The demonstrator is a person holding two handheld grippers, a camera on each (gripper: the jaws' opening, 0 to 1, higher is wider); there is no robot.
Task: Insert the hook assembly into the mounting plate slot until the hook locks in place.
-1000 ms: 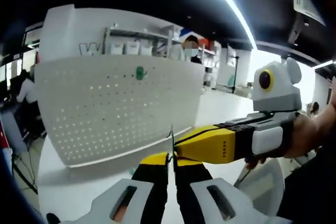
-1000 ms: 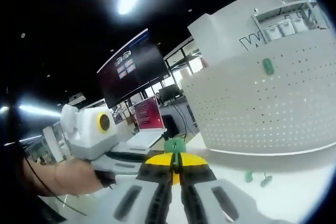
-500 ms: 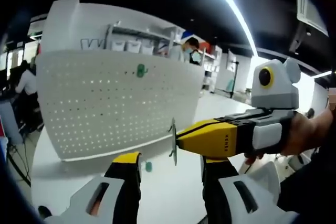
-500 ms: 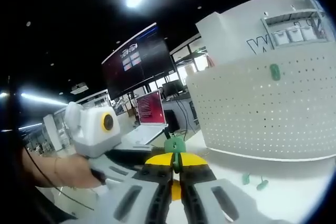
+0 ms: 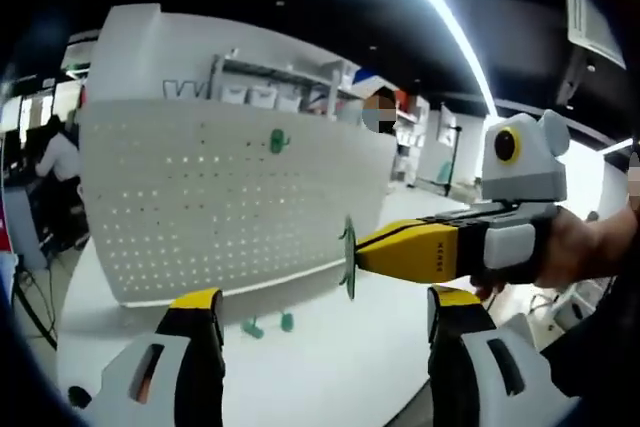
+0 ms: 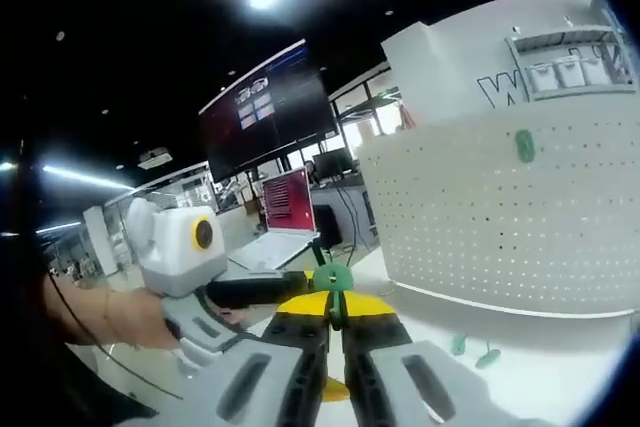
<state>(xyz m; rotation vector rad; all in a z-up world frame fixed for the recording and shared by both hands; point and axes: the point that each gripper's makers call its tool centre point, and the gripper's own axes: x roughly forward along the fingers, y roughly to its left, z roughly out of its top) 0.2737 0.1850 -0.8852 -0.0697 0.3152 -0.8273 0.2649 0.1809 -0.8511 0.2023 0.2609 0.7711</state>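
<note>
The left hand-held gripper (image 5: 325, 347) stood with its jaws wide apart and nothing between them, where a second before they had been closed together and half a second before only partly spread. The right hand-held gripper (image 6: 335, 309) was clamped on the green hook (image 6: 334, 280), its jaws pressed together on the small piece; in the left gripper view that gripper reached in from the right, held by a hand (image 5: 580, 252), with the hook (image 5: 348, 257) edge-on at its tip and hard to make out in shape. Since the earlier frames the hook had passed wholly into the right gripper's hold.

The white pegboard (image 5: 230, 197) stood upright on the white bench (image 5: 330, 357), carrying one green hook (image 5: 277, 140) near its upper edge. Two more green hooks (image 5: 266, 325) lay on the bench just in front of the board's foot.

Large grey letters on the wall behind began with "W" (image 6: 497, 89); the rest was hidden behind a shelf of white bins. The dark overhead screen (image 6: 268, 109) and the laptop (image 6: 288, 203) showed text too small to read. The printing on the right gripper's yellow jaw was blurred.
</note>
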